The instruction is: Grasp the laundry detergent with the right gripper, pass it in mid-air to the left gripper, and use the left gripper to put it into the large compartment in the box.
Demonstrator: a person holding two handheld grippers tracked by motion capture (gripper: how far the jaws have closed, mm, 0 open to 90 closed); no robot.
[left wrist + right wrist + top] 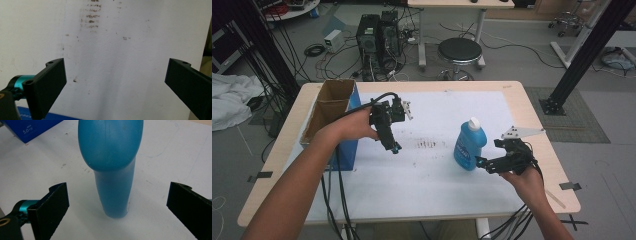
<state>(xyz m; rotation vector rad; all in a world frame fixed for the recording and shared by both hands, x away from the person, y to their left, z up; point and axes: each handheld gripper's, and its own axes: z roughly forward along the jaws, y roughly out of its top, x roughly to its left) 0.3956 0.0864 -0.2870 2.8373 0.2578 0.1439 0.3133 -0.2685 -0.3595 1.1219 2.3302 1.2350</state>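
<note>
A blue bottle with a white cap stands upright on the white sheet, right of centre. My right gripper sits just to its right, low by the bottle's base, open. In the right gripper view the blue bottle stands between the wide-apart jaws, a little beyond the fingertips, touching neither. My left gripper hovers above the sheet beside the box, pointing down, open. Between its jaws in the left gripper view lies only bare white sheet with dark smudges.
An open cardboard box with blue sides stands at the table's left, close to my left hand. Its blue corner shows in the right gripper view. Dark smudges mark the sheet's middle. Beyond the table stand a stool and computer towers.
</note>
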